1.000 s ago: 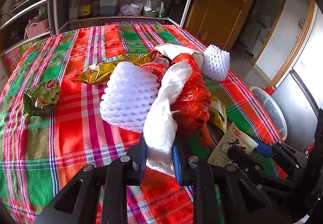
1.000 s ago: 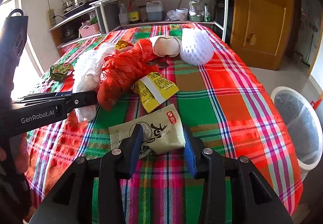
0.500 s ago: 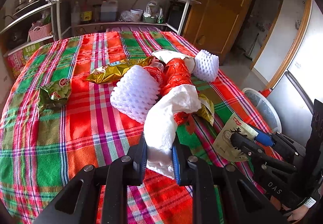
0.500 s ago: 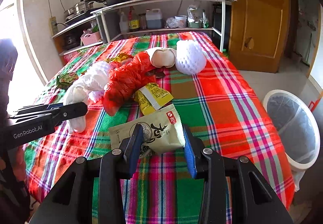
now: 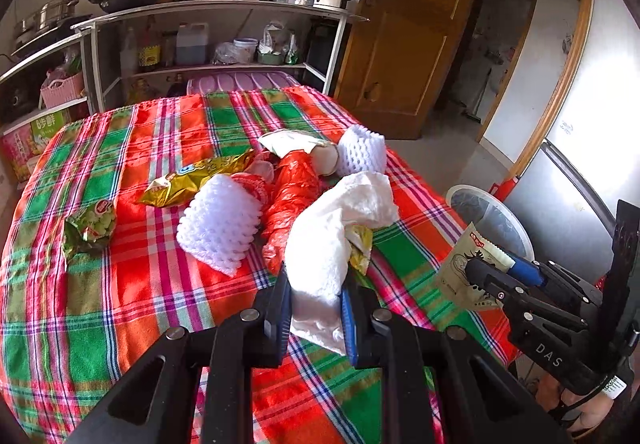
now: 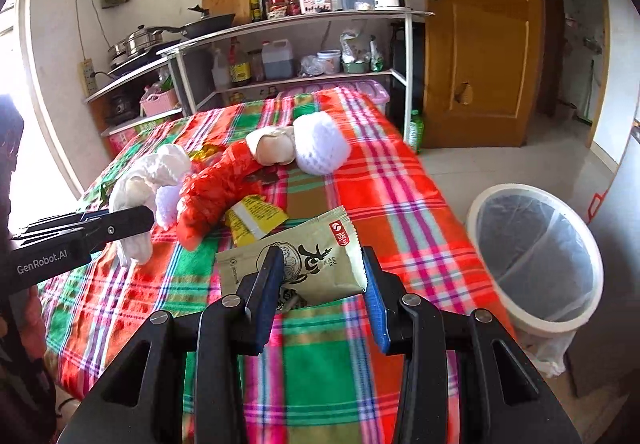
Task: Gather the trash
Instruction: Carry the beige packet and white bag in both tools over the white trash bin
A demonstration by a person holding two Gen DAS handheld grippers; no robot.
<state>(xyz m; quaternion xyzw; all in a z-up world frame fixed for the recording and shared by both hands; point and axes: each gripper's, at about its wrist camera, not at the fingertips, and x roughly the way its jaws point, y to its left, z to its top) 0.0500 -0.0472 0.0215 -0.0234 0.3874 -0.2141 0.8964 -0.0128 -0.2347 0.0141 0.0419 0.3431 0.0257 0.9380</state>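
Note:
My left gripper [image 5: 316, 296] is shut on a crumpled white paper towel [image 5: 332, 232], lifted above the plaid tablecloth [image 5: 132, 284]; the same towel [image 6: 136, 188] hangs from it in the right wrist view. My right gripper [image 6: 320, 280] is shut on a beige-green snack packet [image 6: 296, 264], raised off the cloth and seen as the packet [image 5: 468, 264] at the right of the left wrist view. A white-rimmed trash bin [image 6: 536, 256] with a clear liner stands on the floor right of the table. On the cloth lie a red plastic bag [image 5: 292, 200], two white foam fruit nets [image 5: 220, 224], a gold wrapper [image 5: 192, 180] and a green pea packet [image 5: 92, 224].
A yellow wrapper [image 6: 256, 220] lies beside the red bag. Metal shelves [image 6: 288, 44] with pans, bottles and a kettle stand behind the table. A wooden door [image 6: 476, 36] is at the right, and a grey appliance [image 5: 568, 212] stands beyond the bin.
Both grippers have risen and pulled back from the table. The paper towel has come up off the pile, and the snack packet has lifted off the cloth. The bin shows more fully.

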